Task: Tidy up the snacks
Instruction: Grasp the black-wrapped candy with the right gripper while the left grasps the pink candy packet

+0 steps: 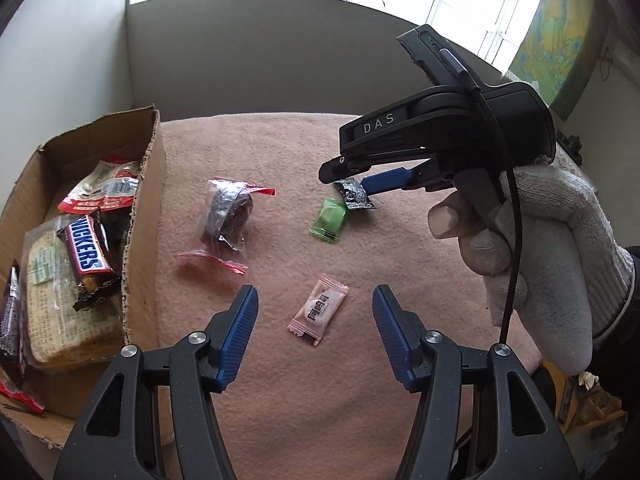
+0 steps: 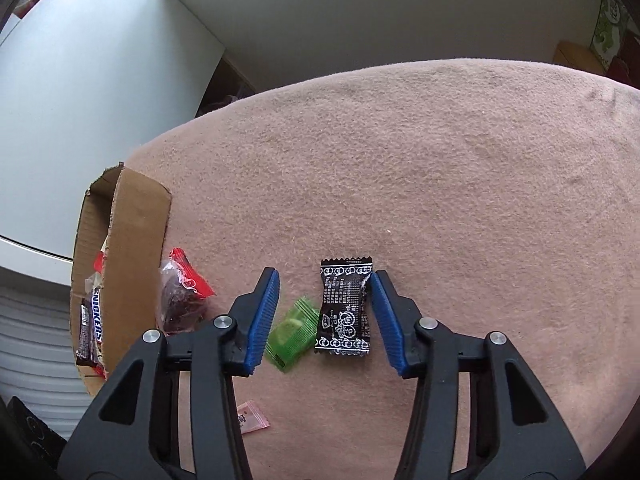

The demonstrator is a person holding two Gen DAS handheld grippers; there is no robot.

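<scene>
A cardboard box (image 1: 146, 184) at the left holds a Snickers bar (image 1: 86, 254), a cracker pack and other snacks; it also shows in the right wrist view (image 2: 136, 248). On the pink cloth lie a red-trimmed clear packet (image 1: 228, 212), a green candy (image 1: 330, 218), a black candy (image 1: 354, 194) and a pink candy (image 1: 318, 314). My left gripper (image 1: 316, 300) is open, just before the pink candy. My right gripper (image 2: 324, 284) is open around the black candy (image 2: 346, 308), its right pad touching it. The green candy (image 2: 294, 334) lies beside it.
The pink cloth (image 2: 440, 168) covers the table and extends far to the right and back. A grey wall panel stands behind the table. A gloved hand (image 1: 532, 256) holds the right gripper.
</scene>
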